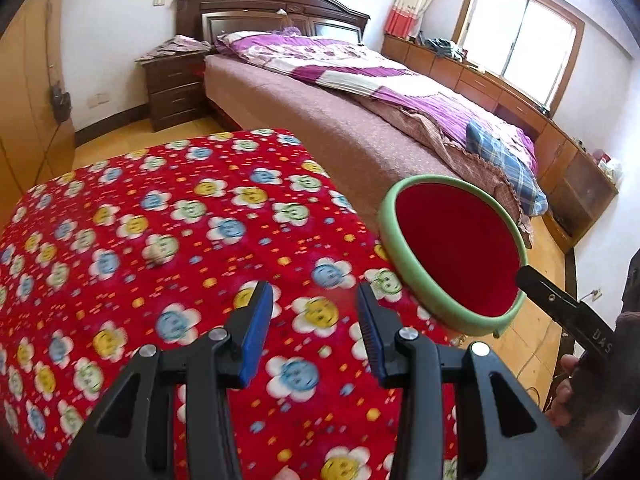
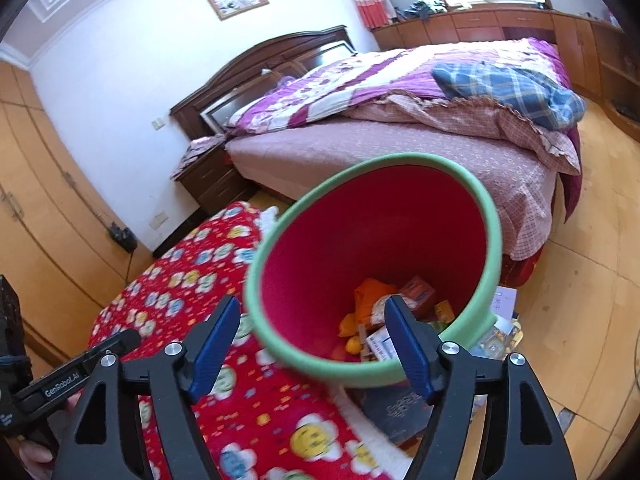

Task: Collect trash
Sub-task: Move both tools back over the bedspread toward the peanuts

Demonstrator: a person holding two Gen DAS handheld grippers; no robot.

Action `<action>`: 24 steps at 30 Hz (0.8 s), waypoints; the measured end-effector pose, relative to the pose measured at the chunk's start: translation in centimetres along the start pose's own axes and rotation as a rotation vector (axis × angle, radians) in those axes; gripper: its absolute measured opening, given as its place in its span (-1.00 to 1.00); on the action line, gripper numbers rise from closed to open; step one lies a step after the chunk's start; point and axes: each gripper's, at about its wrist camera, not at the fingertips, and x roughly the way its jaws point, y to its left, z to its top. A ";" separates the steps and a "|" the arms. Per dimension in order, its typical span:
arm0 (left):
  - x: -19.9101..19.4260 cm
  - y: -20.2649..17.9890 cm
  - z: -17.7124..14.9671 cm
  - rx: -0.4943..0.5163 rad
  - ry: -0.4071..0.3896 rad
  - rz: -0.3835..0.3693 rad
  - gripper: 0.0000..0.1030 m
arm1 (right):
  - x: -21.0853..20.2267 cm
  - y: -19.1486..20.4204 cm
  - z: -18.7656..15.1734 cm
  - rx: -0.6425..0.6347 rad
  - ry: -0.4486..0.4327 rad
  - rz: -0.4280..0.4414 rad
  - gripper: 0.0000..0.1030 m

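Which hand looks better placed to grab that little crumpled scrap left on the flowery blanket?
Probably the left. The left gripper, open and empty, faces the blanket where the scrap lies; the right gripper hangs over the bin.

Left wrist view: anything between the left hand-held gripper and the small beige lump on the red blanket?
Nothing visible. Only bare flowered blanket lies between the left hand-held gripper and the beige lump; the bin stands off to the right.
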 end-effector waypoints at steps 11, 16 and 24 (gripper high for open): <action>-6.0 4.4 -3.0 -0.053 -0.066 0.059 -0.17 | -2.6 6.4 -2.8 -0.111 -0.005 0.071 0.48; -8.4 6.1 -4.6 -0.080 -0.094 0.092 -0.17 | -3.5 9.1 -4.2 -0.171 -0.010 0.091 0.48; -10.8 8.6 -7.2 -0.123 -0.129 0.161 -0.17 | -4.5 12.4 -6.9 -0.246 -0.015 0.121 0.48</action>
